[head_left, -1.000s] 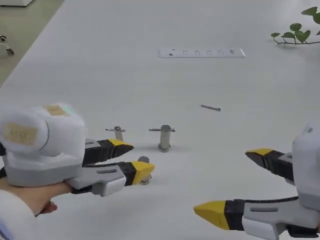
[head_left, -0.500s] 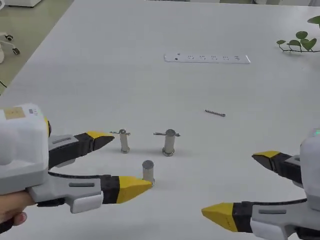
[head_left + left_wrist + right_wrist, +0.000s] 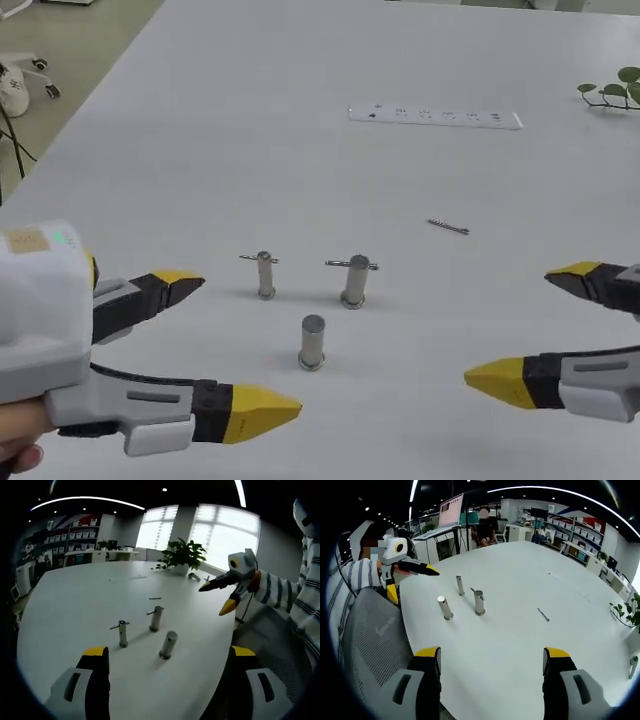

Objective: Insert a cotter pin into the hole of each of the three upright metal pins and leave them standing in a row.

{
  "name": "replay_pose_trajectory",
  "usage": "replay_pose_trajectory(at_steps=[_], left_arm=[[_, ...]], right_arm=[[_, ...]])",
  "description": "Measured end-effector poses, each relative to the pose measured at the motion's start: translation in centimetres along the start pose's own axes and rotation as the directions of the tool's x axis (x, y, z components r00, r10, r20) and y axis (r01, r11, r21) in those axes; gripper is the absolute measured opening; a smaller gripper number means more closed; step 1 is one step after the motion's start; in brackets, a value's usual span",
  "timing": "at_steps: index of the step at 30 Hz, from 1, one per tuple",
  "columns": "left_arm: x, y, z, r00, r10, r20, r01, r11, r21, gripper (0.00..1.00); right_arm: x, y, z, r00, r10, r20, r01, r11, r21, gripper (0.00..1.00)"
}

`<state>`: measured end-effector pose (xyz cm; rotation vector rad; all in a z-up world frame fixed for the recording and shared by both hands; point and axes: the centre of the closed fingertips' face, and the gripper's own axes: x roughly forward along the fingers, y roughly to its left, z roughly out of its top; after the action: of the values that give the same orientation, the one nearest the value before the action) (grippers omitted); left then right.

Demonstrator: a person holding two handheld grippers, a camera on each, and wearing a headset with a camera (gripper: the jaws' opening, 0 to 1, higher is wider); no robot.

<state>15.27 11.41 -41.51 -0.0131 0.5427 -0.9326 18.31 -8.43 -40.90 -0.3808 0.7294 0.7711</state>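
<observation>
Three upright metal pins stand on the white table (image 3: 200, 150). The back left pin (image 3: 264, 275) and back right pin (image 3: 354, 281) each carry a cotter pin through the top. In front of them, the third pin (image 3: 312, 343) has a bare top. A loose cotter pin (image 3: 448, 227) lies further back to the right. My left gripper (image 3: 240, 345) is open at the lower left, its jaws apart from the front pin. My right gripper (image 3: 520, 325) is open at the lower right, holding nothing. The left gripper view has the bare pin (image 3: 168, 644) nearest.
A white power strip (image 3: 435, 117) lies at the far side of the table. Plant leaves (image 3: 610, 92) reach in at the far right. The table's left edge runs along the floor, where a chair base (image 3: 15, 85) stands. A grey mesh chair (image 3: 375, 640) sits by the near edge.
My left gripper has drawn back from the front pin toward the lower left and its jaws have spread wider. My right gripper has shifted right. The head camera has moved too.
</observation>
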Motion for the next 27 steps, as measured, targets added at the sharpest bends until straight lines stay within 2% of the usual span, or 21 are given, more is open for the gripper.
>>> replay_pose_trajectory(at_steps=[6,15,23,26,27], left_arm=[[0.0,-0.6,-0.3,1.0000,-0.004,-0.007,0.004,1.000,-0.010,0.99],[-0.4,-0.7,0.1,0.9999,0.010,0.006,-0.010,1.000,-0.010,0.99],[-0.7,-1.1,0.1,0.9998,0.021,0.005,-0.021,1.000,-0.009,0.99],[-0.9,-1.2,0.1,0.9996,0.027,0.006,-0.027,1.000,-0.010,0.99],[-0.9,-1.2,0.1,0.9995,0.030,0.008,-0.030,1.000,-0.011,0.99]], right_arm=[[0.1,-2.2,0.8,0.9995,-0.012,-0.029,0.011,0.998,-0.061,0.77],[1.7,-4.1,1.5,0.9960,0.012,-0.088,-0.025,0.988,-0.154,0.67],[3.4,-5.8,2.1,0.9852,0.030,-0.169,-0.071,0.968,-0.240,0.57],[4.2,-6.6,2.2,0.9815,0.030,-0.189,-0.079,0.963,-0.257,0.52],[4.7,-7.3,2.3,0.9799,0.026,-0.198,-0.077,0.963,-0.257,0.49]])
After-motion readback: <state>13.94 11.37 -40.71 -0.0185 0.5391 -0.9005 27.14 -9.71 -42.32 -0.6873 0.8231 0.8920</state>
